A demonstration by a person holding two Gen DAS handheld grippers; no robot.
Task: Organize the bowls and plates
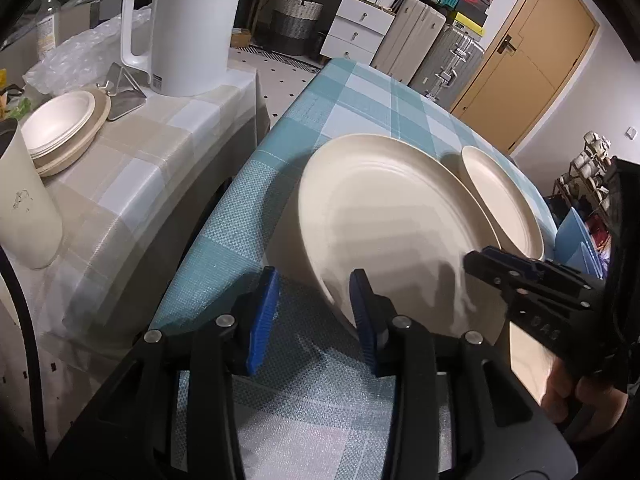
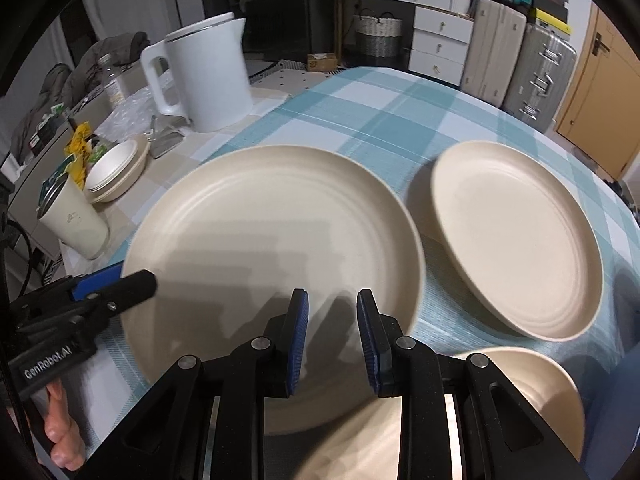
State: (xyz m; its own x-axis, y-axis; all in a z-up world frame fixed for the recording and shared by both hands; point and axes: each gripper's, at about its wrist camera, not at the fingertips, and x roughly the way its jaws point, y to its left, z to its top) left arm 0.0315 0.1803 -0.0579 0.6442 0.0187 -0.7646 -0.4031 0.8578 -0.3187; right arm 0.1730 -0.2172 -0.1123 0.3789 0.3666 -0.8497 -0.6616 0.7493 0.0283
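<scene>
Teal checked tablecloth (image 2: 360, 112): large plate (image 2: 272, 248) tilted, its rim pinched by left gripper (image 2: 116, 284); right gripper (image 2: 332, 336) narrowly parted, empty. Small plate (image 2: 516, 240) and bowl (image 2: 532, 396) unstacked (side stack (image 2: 116, 168) done).

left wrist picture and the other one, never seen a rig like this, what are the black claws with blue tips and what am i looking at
No robot here: a person holds a two-finger claw in each hand, and each claw carries a camera looking along its fingers. One picture looks out from the left gripper, the other from the right gripper. On the blue checked cloth are a large plate and a small plate. On the beige cloth beside it stand a white kettle, stacked bowls and a cup. Both claws are at the large plate's edges. Whether they pinch it I cannot tell.
</scene>
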